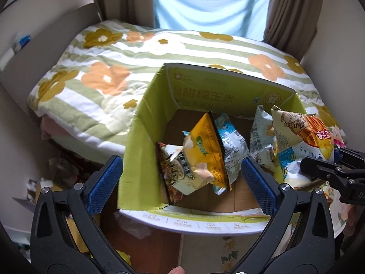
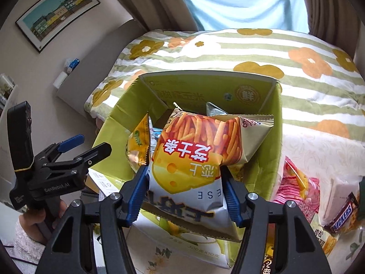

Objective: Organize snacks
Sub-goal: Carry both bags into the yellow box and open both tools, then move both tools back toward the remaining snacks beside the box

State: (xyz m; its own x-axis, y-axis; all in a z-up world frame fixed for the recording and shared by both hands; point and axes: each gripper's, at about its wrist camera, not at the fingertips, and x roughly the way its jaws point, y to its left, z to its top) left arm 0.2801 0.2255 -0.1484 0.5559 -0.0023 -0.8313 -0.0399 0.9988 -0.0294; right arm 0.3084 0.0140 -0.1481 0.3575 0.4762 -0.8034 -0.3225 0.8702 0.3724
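Two grippers work over your green carton (image 1: 146, 123): your left gripper (image 1: 180, 182) gapes wide above packets already dropped inside, while your right gripper (image 2: 184, 196) pinches the cheese-stick bag (image 2: 196, 155) over the opening, ready to release.

the box (image 1: 146, 123) is cardboard, its green printed flaps matt, its floor plain brown board. the packets in it are glossy foil or plastic film with crimped edges: a yellow bag (image 1: 205, 150), a dark noodle pack (image 1: 175, 173) to its left, a pale blue bag (image 1: 230, 141) to its right. the cheese-stick bag (image 2: 194, 157) is shiny, creased film, silvery at its far corners. the grippers, left (image 1: 182, 182) and right (image 2: 184, 196), are matt black plastic with ribbed blue pads (image 1: 105, 182) and small bright metal rivets. the quilt (image 1: 114, 52) beyond is soft, slightly nubby cloth. the curtains (image 1: 289, 6) are matt woven fabric. the snickers bar (image 2: 342, 214), near right, has a glossy wrapper.
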